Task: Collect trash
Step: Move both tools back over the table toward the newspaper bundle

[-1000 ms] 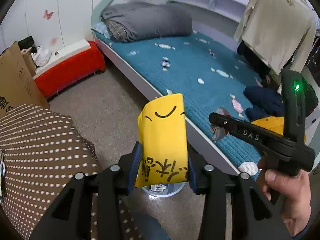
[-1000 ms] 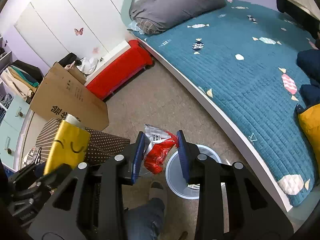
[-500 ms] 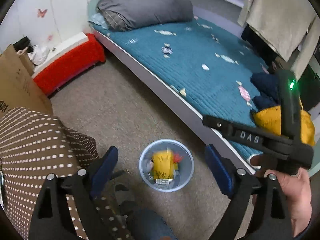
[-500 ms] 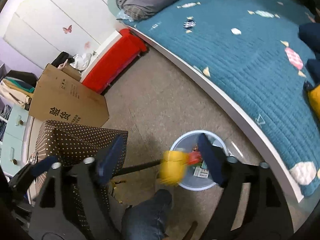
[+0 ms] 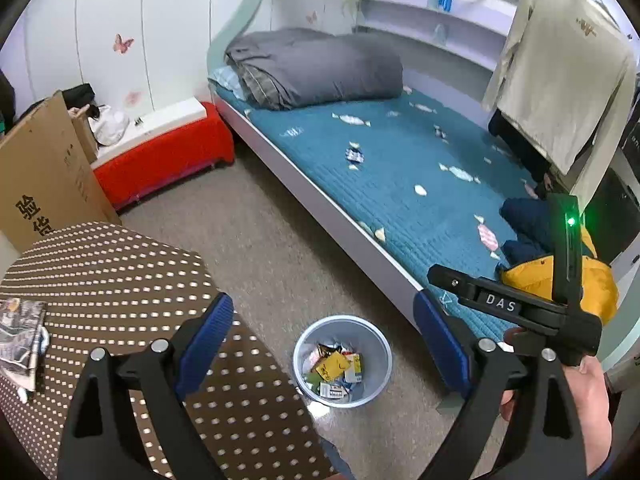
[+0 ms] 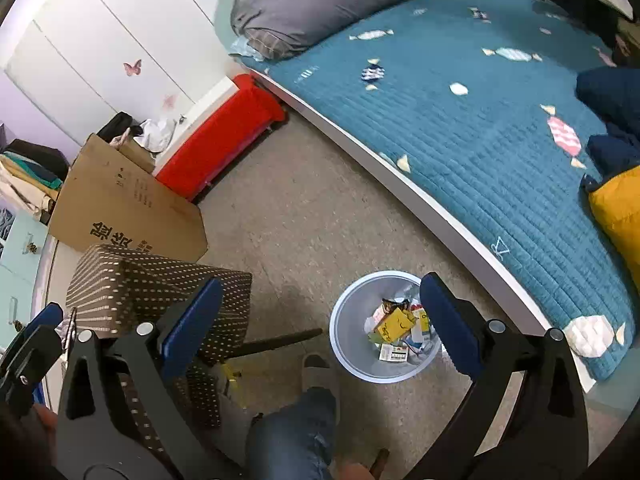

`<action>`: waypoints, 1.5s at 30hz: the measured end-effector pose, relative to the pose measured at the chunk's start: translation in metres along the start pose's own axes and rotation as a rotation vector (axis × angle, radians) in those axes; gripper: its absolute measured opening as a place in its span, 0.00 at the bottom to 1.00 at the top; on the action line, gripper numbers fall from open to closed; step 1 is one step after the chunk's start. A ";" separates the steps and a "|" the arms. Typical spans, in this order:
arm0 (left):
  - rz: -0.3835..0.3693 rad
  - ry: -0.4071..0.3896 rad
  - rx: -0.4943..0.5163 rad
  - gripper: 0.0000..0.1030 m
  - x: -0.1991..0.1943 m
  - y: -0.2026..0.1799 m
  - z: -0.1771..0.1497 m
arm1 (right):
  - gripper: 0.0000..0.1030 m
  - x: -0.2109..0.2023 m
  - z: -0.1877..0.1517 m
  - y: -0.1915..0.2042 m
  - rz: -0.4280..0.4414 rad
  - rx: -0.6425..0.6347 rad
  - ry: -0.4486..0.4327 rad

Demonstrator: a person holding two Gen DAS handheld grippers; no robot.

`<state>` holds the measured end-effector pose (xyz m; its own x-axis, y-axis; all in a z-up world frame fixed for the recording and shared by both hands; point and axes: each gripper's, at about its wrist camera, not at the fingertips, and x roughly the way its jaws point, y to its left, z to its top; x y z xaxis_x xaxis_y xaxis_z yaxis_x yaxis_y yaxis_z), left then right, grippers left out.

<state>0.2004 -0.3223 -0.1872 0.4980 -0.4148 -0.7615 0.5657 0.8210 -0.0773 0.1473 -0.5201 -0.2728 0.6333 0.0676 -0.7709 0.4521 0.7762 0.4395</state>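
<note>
Left wrist view — bin (image 5: pixel 374 390) holds yellow packet (image 5: pixel 330 365), wrappers.

carpeted floor (image 5: pixel 280 248); bin (image 5: pixel 376 390), red bench (image 5: pixel 160 160)

The right gripper (image 6: pixel 320 320) hangs above the floor (image 6: pixel 304 224) with its blue pads (image 6: pixel 448 320) spread wide and nothing between them. Below, the bin (image 6: pixel 348 344) stands on the floor near the bed's (image 6: pixel 480 128) edge, holding a yellow packet (image 6: pixel 394 323) among other wrappers. A dotted table (image 6: pixel 132 276) sits at the left, a cardboard box (image 6: pixel 124 208) behind it. The left gripper (image 6: pixel 28 352) shows at the left edge. A jeans knee (image 6: pixel 296 428) and a slipper (image 6: pixel 316 368) lie beside the bin.
</note>
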 end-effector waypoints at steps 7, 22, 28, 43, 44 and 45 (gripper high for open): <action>0.011 -0.070 -0.021 0.88 -0.039 0.019 -0.002 | 0.94 -0.024 -0.003 0.038 0.012 -0.051 -0.030; 0.111 -0.190 -0.121 0.89 -0.119 0.104 -0.039 | 0.94 -0.062 -0.024 0.147 0.085 -0.231 -0.065; 0.190 -0.210 -0.190 0.89 -0.144 0.157 -0.068 | 0.94 -0.059 -0.053 0.222 0.140 -0.377 -0.040; 0.393 -0.174 -0.425 0.89 -0.191 0.301 -0.168 | 0.94 -0.009 -0.163 0.396 0.210 -0.807 0.034; 0.400 -0.170 -0.435 0.89 -0.192 0.307 -0.172 | 0.94 -0.006 -0.168 0.402 0.210 -0.826 0.038; 0.410 -0.163 -0.448 0.89 -0.192 0.314 -0.177 | 0.94 0.000 -0.174 0.412 0.209 -0.852 0.042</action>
<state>0.1657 0.0851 -0.1791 0.7301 -0.0570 -0.6810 -0.0054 0.9960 -0.0891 0.2242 -0.0914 -0.1722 0.6195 0.2706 -0.7369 -0.3037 0.9482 0.0928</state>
